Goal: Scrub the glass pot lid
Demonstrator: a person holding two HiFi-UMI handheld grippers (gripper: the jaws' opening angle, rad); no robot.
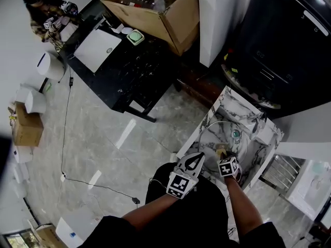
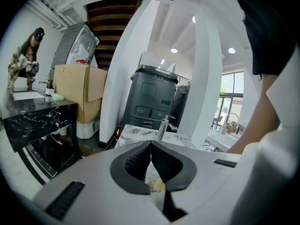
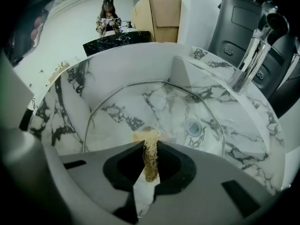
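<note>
The glass pot lid [image 1: 217, 136] lies in the marble sink [image 1: 226, 98]; its metal rim arcs across the basin in the right gripper view, around the clear lid [image 3: 154, 104]. My right gripper [image 3: 150, 143] is shut on a tan fibrous scrubber [image 3: 150, 159], whose tip touches the glass near the lid's middle. In the head view that right gripper [image 1: 224, 158] and scrubber [image 1: 221, 151] are over the lid's near part. My left gripper [image 1: 195, 160] hovers at the sink's near-left rim, and the left gripper [image 2: 151, 143] has its jaws shut, tips meeting, with nothing seen between them.
A chrome faucet [image 3: 251, 60] stands at the sink's far right, and the drain [image 3: 193, 127] shows through the glass. A black bin [image 1: 289, 45] sits behind the sink. A cardboard box [image 1: 160, 9], a black marble table [image 1: 119, 66] and a person [image 1: 46, 14] are farther off.
</note>
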